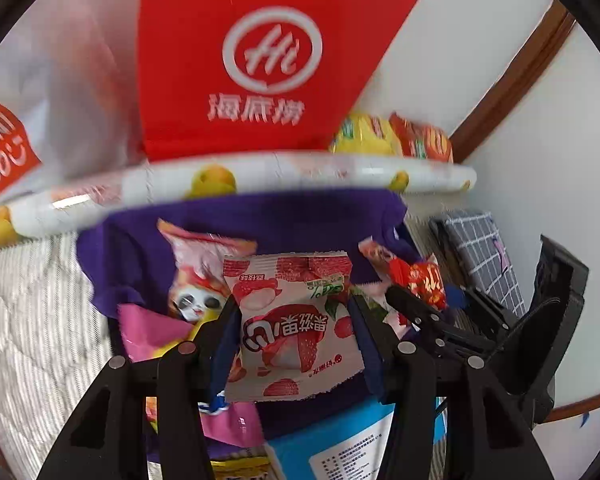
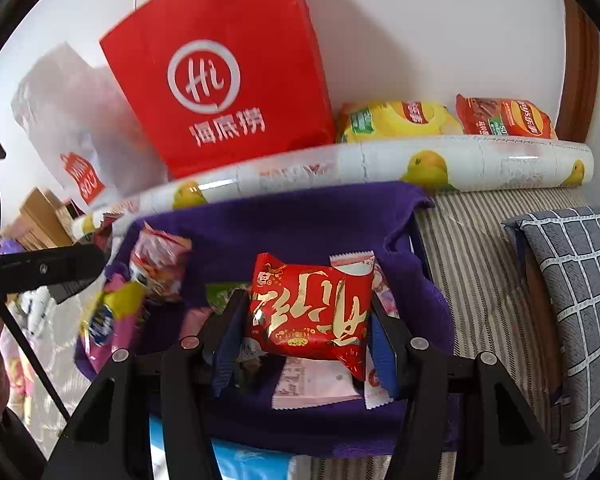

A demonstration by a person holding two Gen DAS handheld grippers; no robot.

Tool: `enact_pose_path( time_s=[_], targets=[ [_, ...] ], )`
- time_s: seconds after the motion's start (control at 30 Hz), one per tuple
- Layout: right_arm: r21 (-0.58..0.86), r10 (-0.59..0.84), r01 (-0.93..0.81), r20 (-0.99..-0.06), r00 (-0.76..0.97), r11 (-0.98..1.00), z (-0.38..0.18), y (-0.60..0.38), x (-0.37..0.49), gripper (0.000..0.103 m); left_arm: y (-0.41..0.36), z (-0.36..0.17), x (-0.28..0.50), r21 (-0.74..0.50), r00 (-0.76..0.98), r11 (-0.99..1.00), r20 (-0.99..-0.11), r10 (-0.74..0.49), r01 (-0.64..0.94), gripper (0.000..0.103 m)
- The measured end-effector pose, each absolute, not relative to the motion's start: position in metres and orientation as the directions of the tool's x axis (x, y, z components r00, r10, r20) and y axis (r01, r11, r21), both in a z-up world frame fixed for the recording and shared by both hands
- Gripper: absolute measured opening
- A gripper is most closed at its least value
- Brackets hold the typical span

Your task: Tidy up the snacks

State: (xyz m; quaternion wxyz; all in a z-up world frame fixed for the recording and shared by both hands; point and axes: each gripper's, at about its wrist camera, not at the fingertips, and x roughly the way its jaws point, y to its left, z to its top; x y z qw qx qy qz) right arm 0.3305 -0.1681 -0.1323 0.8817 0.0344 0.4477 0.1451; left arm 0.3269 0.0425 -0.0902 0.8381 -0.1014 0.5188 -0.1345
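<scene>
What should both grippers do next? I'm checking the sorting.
Probably lower both packets onto the purple cloth and open: the left gripper holds the strawberry packet, the right gripper the red packet, both over it.

The red paper bag (image 1: pixel 260 60) is cut off at twelve o'clock in the left wrist view and smeared by blur. A blue-and-white packet (image 1: pixel 340 440) at six o'clock runs under the left gripper (image 1: pixel 292 336), its small print unreadable. In the right wrist view, a pink-and-white wrapper (image 2: pixel 316 384) lies mostly hidden beneath the red packet (image 2: pixel 312 312). A yellow-and-pink packet (image 2: pixel 108 320) at nine o'clock is too blurred to read.
</scene>
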Motion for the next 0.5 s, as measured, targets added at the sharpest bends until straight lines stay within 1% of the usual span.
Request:
enact_pose_path(
  time_s=[0.13, 0.23, 0.5],
  targets=[
    [0.173, 0.275, -0.233, -0.794, 0.542, 0.957, -0.138, -0.165, 0.331, 0.056, 0.033, -0.102, 0.328, -0.287, 0.387, 0.949, -0.867, -0.315, 0.128, 0.051],
    [0.168, 0.271, -0.234, -0.798, 0.539, 0.958, -0.139, -0.164, 0.331, 0.057, 0.03, -0.109, 0.33, -0.299, 0.354, 0.946, -0.877, -0.326, 0.13, 0.051],
    [0.162, 0.265, -0.236, -0.812, 0.52, 0.958, -0.143, -0.162, 0.331, 0.058, 0.026, -0.122, 0.333, -0.285, 0.321, 0.953, -0.897, -0.304, 0.105, 0.051]
  ],
)
